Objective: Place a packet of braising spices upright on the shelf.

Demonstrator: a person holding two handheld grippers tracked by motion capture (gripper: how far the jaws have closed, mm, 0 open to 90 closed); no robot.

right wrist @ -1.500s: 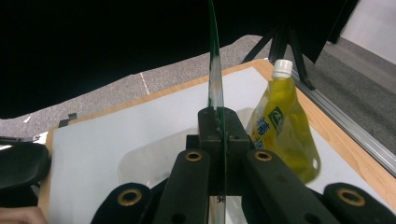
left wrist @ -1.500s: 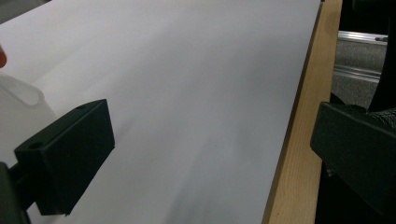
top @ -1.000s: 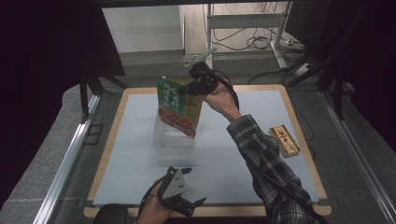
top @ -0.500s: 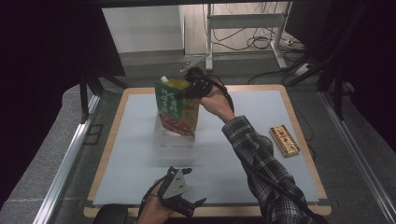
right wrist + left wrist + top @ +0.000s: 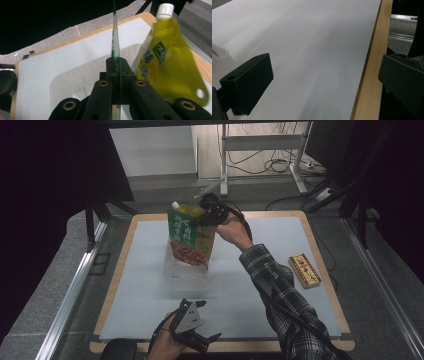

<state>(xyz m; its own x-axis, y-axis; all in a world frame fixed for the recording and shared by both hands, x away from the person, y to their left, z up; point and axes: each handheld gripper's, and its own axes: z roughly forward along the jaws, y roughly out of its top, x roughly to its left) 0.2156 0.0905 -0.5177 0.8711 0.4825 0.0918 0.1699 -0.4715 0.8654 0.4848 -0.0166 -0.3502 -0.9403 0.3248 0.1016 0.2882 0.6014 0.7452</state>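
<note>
My right gripper [image 5: 201,219] is shut on the top edge of a green snack packet [image 5: 190,240], which hangs over a clear plastic container [image 5: 184,271] on the white mat. In the right gripper view the packet [image 5: 115,37] appears edge-on between the closed jaws of the right gripper [image 5: 116,62], above the container [image 5: 75,77]. A yellow pouch [image 5: 170,62] with a white cap leans just beside the packet; its top [image 5: 186,210] peeks out behind the packet. My left gripper [image 5: 197,340] rests open at the near table edge, nothing between its jaws.
A red and yellow box [image 5: 304,271] lies on the mat's right side. The white mat [image 5: 312,50] ends at a wooden border [image 5: 372,62] by my left gripper. Metal rails run along both table sides, and a cabled stand is behind.
The green packet has swung slightly in the right gripper and hangs a little lower over the container; the yellow pouch's top now shows behind it. The left gripper has not moved.
</note>
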